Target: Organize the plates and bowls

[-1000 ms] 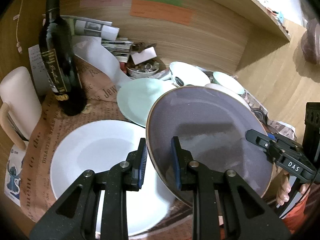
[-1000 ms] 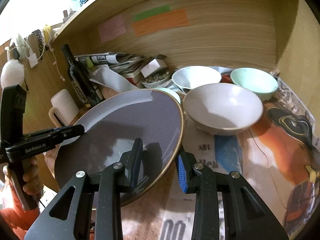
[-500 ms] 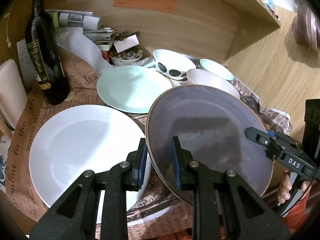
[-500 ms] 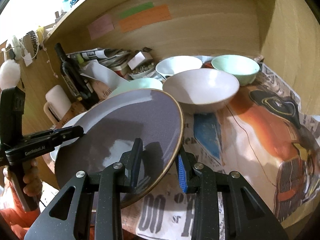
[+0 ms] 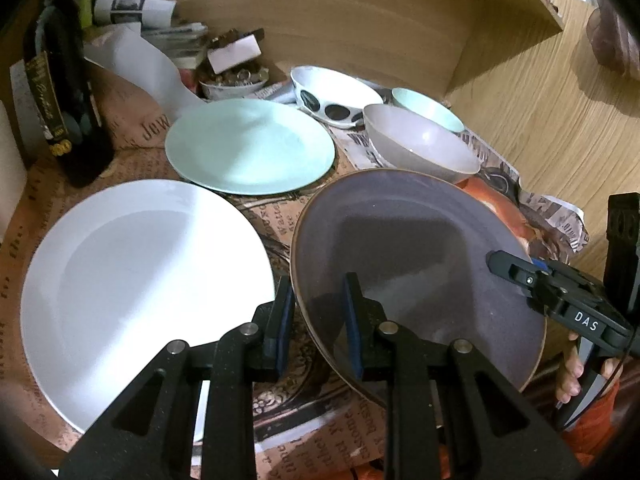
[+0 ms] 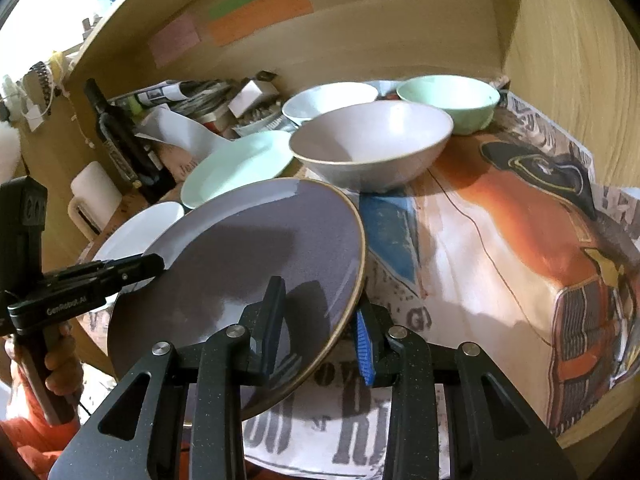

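Both grippers hold a grey plate with a gold rim (image 5: 420, 248) tilted above the table; it also shows in the right wrist view (image 6: 248, 264). My left gripper (image 5: 318, 324) is shut on its left rim. My right gripper (image 6: 320, 328) is shut on its right rim. A white plate (image 5: 136, 280) lies at the left, a mint plate (image 5: 250, 146) behind it. A grey bowl (image 6: 372, 144), a mint bowl (image 6: 450, 98) and a white spotted bowl (image 5: 332, 94) stand at the back right.
A dark wine bottle (image 5: 60, 92) and a cream mug (image 6: 94, 196) stand at the left. Rolled newspapers, a small dish of bits (image 5: 232, 80) and a white box clutter the back wall. Newspaper sheets (image 6: 500, 240) cover the table. A wooden side wall rises at the right.
Both grippers have pulled the grey plate back toward the table's front and raised it. More of the white and mint plates and the bowls now shows.
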Available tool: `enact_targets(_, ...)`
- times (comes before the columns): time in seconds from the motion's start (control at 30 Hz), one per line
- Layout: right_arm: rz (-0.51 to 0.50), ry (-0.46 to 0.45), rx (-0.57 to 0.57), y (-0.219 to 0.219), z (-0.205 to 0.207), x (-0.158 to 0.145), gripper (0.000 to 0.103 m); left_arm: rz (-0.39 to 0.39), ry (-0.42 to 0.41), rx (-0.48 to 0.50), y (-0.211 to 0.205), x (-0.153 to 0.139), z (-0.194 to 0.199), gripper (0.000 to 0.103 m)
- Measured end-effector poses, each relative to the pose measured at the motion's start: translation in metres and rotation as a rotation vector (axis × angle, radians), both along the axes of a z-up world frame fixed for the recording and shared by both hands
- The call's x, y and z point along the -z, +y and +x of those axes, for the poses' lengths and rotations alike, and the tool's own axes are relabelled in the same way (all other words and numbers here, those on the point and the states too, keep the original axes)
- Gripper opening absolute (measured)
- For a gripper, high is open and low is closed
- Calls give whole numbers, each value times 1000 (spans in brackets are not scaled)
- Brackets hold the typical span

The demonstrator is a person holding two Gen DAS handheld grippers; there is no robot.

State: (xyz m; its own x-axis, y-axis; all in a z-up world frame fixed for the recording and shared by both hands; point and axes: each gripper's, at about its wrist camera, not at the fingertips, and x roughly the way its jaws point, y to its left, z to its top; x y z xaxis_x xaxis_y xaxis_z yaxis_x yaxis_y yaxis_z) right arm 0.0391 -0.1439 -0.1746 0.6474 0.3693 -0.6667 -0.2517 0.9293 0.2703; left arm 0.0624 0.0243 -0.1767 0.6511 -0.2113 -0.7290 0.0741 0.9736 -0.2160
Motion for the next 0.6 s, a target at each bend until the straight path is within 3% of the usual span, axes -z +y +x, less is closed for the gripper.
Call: enact_targets(0.6, 27, 50, 18, -12, 15, 14, 29, 27, 39, 27, -10, 14, 19, 23)
